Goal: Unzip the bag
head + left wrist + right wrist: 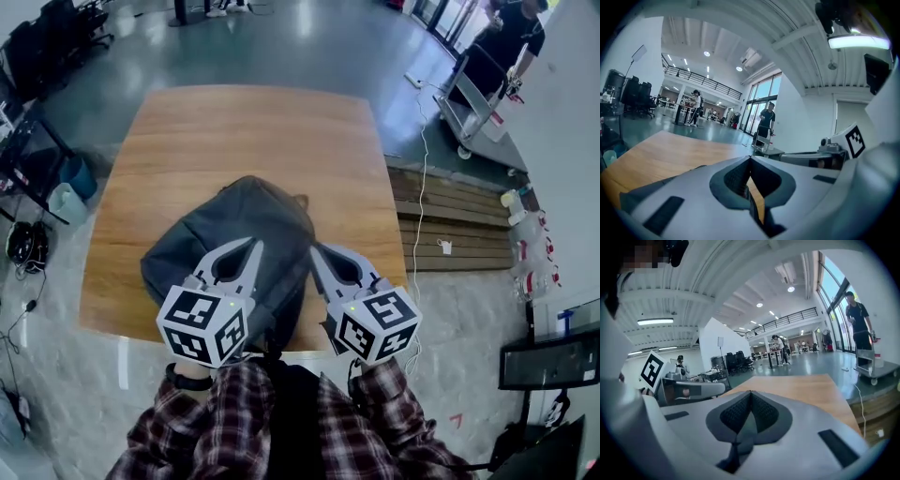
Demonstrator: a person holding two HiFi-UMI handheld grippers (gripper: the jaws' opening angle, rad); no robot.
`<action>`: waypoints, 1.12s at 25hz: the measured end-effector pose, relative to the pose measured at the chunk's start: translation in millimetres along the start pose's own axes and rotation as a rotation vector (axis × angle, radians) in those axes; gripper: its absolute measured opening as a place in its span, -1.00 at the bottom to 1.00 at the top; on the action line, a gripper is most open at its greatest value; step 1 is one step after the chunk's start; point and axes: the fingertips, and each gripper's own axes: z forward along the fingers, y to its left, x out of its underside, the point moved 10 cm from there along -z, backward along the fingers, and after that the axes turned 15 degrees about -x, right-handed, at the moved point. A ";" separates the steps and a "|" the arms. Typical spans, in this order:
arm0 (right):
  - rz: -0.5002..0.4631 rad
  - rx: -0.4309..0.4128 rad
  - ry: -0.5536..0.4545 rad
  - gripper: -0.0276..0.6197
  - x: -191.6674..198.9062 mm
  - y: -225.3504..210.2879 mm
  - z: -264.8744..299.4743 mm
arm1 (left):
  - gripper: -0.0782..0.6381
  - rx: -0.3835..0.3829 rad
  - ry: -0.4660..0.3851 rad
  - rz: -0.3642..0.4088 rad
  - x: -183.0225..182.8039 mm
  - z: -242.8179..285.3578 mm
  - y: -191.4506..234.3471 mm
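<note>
Left gripper [254, 243], right gripper [315, 249], jaws together, over bag [232, 223]

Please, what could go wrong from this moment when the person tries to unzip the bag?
1. The left gripper and right gripper are both shut on nothing. No view shows a zipper pull, so a blind pinch may catch only fabric.
2. The bag lies close to the near edge of the table. Pulling with one gripper while nothing holds the bag may drag it off.
</note>
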 end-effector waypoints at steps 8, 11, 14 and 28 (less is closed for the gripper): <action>-0.111 -0.039 -0.039 -0.88 -27.6 25.4 16.2 | -0.76 -0.034 -0.048 0.015 -21.8 -15.4 -11.9; -0.095 -0.039 -0.050 -0.88 -24.6 24.5 13.1 | -0.76 -0.010 -0.045 0.025 -20.9 -14.7 -21.1; -0.084 -0.044 -0.044 -0.88 -21.1 24.5 12.0 | -0.76 0.002 -0.046 0.040 -20.1 -14.3 -25.5; -0.047 -0.045 -0.031 -0.88 -16.4 8.5 1.9 | -0.76 0.011 -0.019 0.061 -22.0 2.7 -39.4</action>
